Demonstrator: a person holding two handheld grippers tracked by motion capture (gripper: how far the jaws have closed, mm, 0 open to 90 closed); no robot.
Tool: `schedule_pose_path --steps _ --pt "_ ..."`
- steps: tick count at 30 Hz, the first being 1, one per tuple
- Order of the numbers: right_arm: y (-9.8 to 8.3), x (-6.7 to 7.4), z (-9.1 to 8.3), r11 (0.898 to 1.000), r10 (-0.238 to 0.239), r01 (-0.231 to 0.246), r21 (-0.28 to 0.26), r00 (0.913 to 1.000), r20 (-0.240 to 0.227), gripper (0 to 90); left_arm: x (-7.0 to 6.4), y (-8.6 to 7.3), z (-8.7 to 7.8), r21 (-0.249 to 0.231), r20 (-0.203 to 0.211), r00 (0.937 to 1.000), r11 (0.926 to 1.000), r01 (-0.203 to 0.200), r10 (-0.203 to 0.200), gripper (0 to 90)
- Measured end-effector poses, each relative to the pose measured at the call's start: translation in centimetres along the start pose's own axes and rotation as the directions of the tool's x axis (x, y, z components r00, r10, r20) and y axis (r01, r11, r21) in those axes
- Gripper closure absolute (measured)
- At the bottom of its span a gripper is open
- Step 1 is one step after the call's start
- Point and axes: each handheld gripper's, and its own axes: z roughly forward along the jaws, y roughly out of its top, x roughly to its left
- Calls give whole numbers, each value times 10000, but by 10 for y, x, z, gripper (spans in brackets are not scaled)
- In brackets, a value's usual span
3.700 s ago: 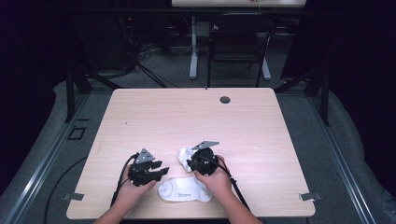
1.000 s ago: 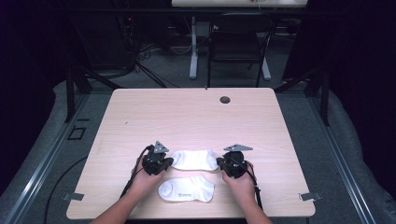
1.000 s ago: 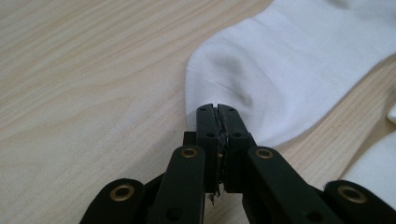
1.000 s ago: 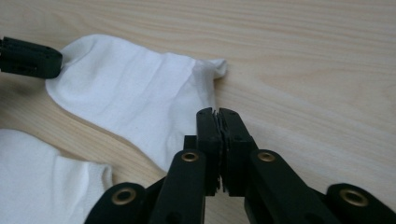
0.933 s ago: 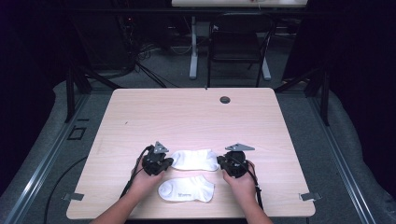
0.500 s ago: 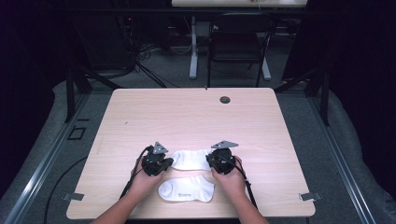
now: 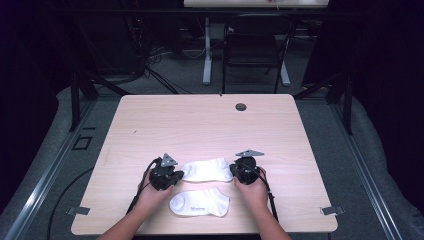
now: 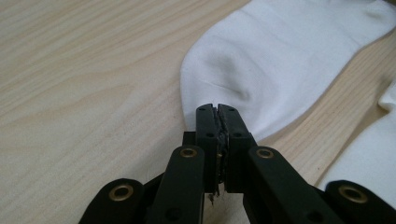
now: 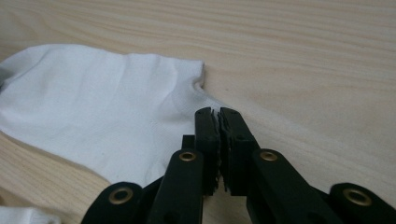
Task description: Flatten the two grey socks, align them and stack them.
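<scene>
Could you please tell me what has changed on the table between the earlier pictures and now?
The farther white cotton ankle sock, bunched up earlier, now lies stretched flat between the left tongs and right tongs, whose jaws have just been closing at its edge. The nearer white sock and wooden table stayed put.

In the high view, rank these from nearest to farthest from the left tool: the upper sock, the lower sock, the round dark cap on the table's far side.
1. Upper sock: its end sits right at the left tool, on that tool's right.
2. Lower sock: just below and right, by the near edge.
3. Round dark cap: far side of the table, right of centre.
</scene>
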Motion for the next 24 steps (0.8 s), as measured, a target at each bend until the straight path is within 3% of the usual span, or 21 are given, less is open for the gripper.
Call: schedule_pose_path --steps 3,7,10,15,21,24 --pt "0 2 0 10000 -6 6 40 10000 -15 847 2 3 -2 21 -46 10000 10000 63 -62 823" --pt "1 3 -2 10000 -44 44 51 10000 -61 828 6 9 -5 -307 -142 9995 9991 276 -281 720" --pt "2 2 -5 9998 -67 66 -204 10000 -35 813 9 13 -3 -363 -235 9991 9988 335 -343 660" --pt "4 -4 -10 9989 138 -137 -458 9999 19 721 11 15 5 -68 -398 9985 9992 382 -385 646" --pt "4 -10 -8 9987 345 -346 -379 9994 -50 642 10 13 10 67 -239 9990 9993 377 -375 649" --pt "3 -9 -4 9995 145 -149 -267 9998 -150 636 9 13 10 84 -184 9994 9995 296 -294 691"
